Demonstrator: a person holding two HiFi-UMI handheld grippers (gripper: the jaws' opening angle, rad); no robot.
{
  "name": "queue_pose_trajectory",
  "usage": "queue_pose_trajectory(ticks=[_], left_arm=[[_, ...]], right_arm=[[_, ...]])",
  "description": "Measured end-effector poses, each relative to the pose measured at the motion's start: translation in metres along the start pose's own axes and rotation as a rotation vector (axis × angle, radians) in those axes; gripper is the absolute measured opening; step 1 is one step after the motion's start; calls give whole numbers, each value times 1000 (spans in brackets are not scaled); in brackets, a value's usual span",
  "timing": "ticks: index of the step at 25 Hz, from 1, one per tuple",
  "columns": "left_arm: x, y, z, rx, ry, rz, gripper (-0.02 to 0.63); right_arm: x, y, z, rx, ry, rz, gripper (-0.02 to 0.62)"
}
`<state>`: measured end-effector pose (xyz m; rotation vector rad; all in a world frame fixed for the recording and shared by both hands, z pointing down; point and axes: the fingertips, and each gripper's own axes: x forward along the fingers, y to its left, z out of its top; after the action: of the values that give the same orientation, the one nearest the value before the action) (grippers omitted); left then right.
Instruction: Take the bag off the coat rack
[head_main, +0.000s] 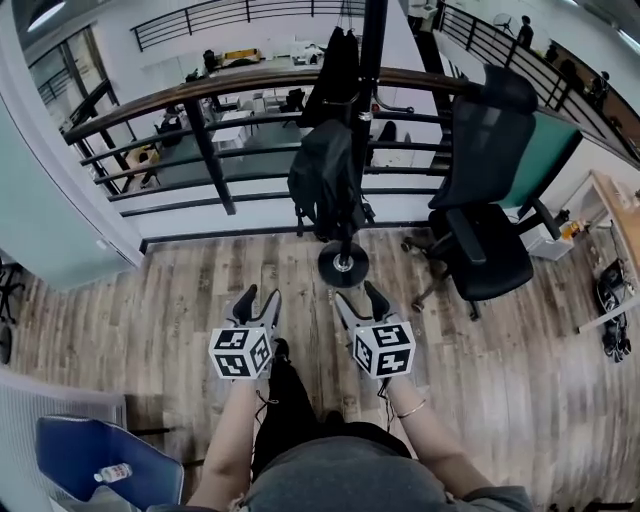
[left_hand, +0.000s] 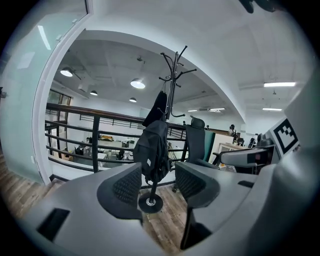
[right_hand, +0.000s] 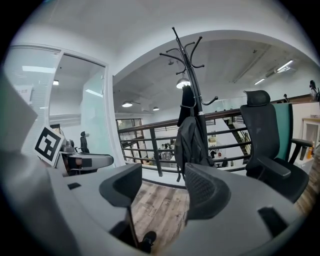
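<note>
**Position of item.** The bag (head_main: 325, 175), a black backpack, hangs on the coat rack (head_main: 372, 60) against the pole. Its lower end is clear of the round base, which stands on the wood floor (head_main: 150, 320). In the head view it lies at 12 o'clock from both tools and well apart from them. An office chair (head_main: 480, 200) stands at 2 o'clock, and a railing (head_main: 200, 95) runs behind the rack.

**Tools.** The left tool (head_main: 258, 300) has its jaws parted to a moderate gap with nothing between the pads. In its own view the bag shows only in the distance through that gap. The right tool (head_main: 358, 300) is likewise parted and empty. Neither tool touches the bag or the rack.

**Handling assessment.** The bag appears to be soft fabric, sagging and partly filled, so it is likely to be light to moderate in weight and to fold if pinched at the body. The best hold is judged to be at the top, on the carry loop or shoulder straps by the hook. A second hold under the body would take the slack. It must be lifted up off the hook. The rack's small base suggests it could tip under a sideways pull.

**Markings.** There is a small pale tag on the bag's face, too small to read. No other legible writing was noted.
</note>
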<state>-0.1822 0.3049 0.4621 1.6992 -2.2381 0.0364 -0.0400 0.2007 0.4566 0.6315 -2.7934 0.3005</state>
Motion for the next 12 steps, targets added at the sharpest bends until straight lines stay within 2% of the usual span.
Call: queue_pose_trajectory(ticks=[5, 12], left_arm=[[58, 48, 7, -4, 29, -24, 210], [143, 114, 47, 24, 29, -93, 230]], right_arm=[[62, -13, 3, 16, 31, -53, 282], [154, -32, 34, 29, 25, -140, 316]])
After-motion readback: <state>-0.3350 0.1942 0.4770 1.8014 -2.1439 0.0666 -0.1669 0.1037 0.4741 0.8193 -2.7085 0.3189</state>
